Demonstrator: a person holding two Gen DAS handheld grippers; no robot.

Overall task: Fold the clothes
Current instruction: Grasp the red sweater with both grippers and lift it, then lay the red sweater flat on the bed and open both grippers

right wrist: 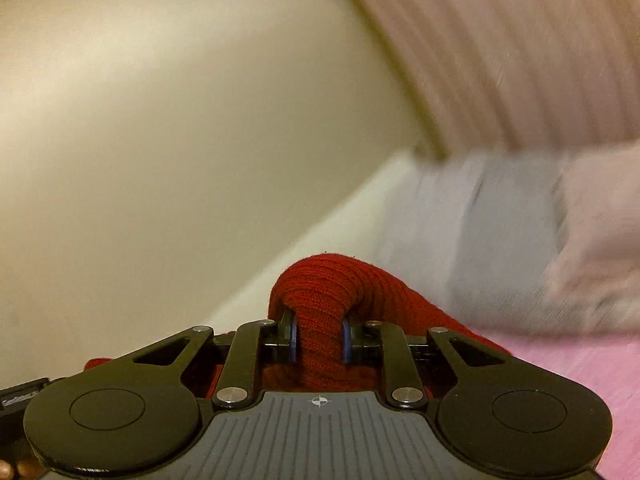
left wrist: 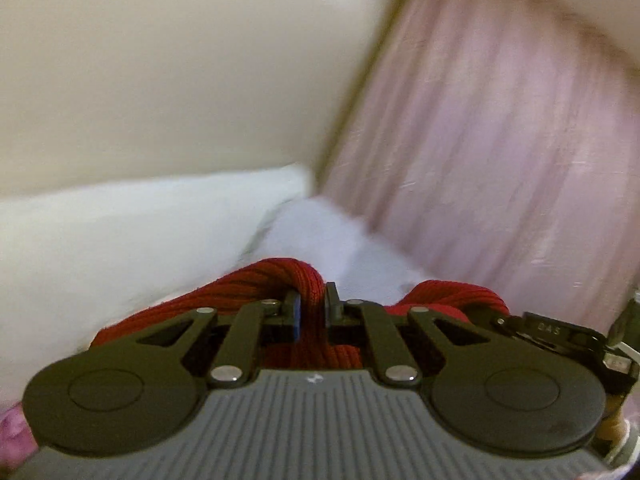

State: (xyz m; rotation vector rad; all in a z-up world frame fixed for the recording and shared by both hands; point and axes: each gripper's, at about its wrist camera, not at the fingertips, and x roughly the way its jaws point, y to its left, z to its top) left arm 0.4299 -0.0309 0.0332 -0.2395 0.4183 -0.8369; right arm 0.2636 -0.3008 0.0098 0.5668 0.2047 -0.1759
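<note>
A dark red knitted garment [left wrist: 280, 276] is pinched between the jaws of my left gripper [left wrist: 313, 309], bunching up over them and spreading to both sides. My right gripper [right wrist: 320, 340] is shut on another thick fold of the same red garment [right wrist: 324, 280], which humps above the fingers and trails off to the right. Both grippers are lifted and point toward the wall. The rest of the garment hangs below, hidden behind the gripper bodies. Both views are blurred by motion.
White pillows [left wrist: 120, 240] lie against a cream wall [left wrist: 160, 60]. A pink curtain [left wrist: 500, 140] hangs at the right. A grey-white pillow [right wrist: 500, 240] and a pink bed sheet [right wrist: 580, 368] show in the right wrist view.
</note>
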